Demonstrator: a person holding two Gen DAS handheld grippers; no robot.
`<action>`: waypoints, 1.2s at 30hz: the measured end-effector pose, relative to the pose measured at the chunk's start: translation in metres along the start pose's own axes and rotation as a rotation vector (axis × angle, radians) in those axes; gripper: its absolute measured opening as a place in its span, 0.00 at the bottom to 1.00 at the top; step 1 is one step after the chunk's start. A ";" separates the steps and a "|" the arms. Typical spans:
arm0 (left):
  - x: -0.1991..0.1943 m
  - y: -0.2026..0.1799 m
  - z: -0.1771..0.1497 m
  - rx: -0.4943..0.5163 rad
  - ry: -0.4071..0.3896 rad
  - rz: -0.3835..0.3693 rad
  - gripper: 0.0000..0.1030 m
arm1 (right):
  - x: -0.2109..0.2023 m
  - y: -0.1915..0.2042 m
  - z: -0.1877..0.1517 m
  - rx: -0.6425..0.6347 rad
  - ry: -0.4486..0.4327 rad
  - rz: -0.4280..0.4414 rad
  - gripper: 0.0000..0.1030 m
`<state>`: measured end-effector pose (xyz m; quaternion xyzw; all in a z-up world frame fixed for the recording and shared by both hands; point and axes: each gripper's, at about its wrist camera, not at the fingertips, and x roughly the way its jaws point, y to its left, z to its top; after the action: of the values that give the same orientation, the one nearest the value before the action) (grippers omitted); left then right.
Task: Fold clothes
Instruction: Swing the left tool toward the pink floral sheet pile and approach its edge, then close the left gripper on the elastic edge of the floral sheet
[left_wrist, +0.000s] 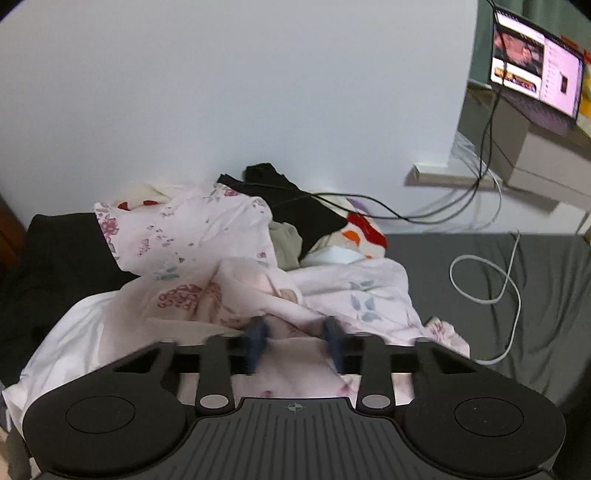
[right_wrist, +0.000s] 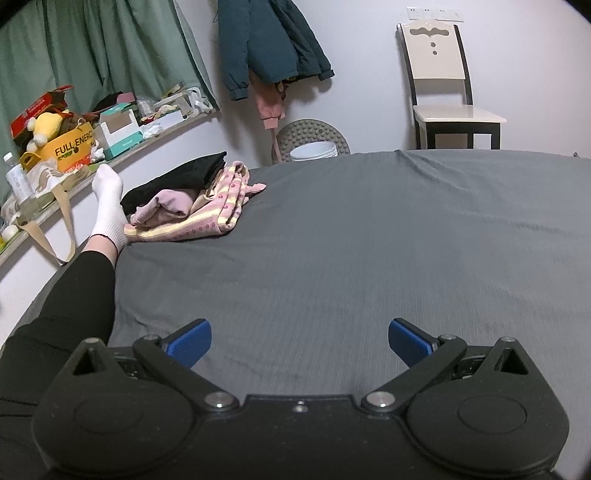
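Note:
In the left wrist view a crumpled pale pink floral garment (left_wrist: 207, 236) lies on the grey bed sheet (left_wrist: 480, 258). My left gripper (left_wrist: 295, 338) is low in this cloth, its blue pads (left_wrist: 258, 339) drawn close with a bunch of the fabric pinched between them. Behind the garment lies a heap of unfolded clothes with a black piece (left_wrist: 295, 206) and a red, orange and white piece (left_wrist: 362, 229). My right gripper (right_wrist: 299, 343) hovers open over bare grey sheet (right_wrist: 369, 240) and holds nothing. A stack of folded clothes (right_wrist: 192, 206) rests at the far left of the bed.
A white cable (left_wrist: 484, 284) loops across the sheet right of the garment, below a lit laptop (left_wrist: 535, 70). A person's leg in a white sock (right_wrist: 107, 206) stretches beside the folded stack. A cluttered shelf (right_wrist: 74, 140), a hanging jacket (right_wrist: 266, 44) and a chair (right_wrist: 443, 85) line the walls.

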<state>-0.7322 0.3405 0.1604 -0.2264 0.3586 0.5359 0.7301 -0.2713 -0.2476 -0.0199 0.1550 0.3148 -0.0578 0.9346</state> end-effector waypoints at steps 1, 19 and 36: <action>0.000 0.003 0.001 -0.023 -0.012 -0.015 0.15 | 0.000 0.000 0.000 0.001 -0.001 -0.001 1.00; -0.095 -0.165 0.062 0.299 -0.382 -0.651 0.00 | 0.003 -0.006 -0.001 0.032 0.010 -0.015 1.00; -0.013 -0.280 -0.024 0.518 0.068 -0.430 0.33 | 0.002 -0.005 -0.001 0.045 0.021 0.034 1.00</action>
<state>-0.4767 0.2246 0.1395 -0.1218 0.4510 0.2528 0.8472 -0.2712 -0.2523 -0.0228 0.1818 0.3203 -0.0475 0.9285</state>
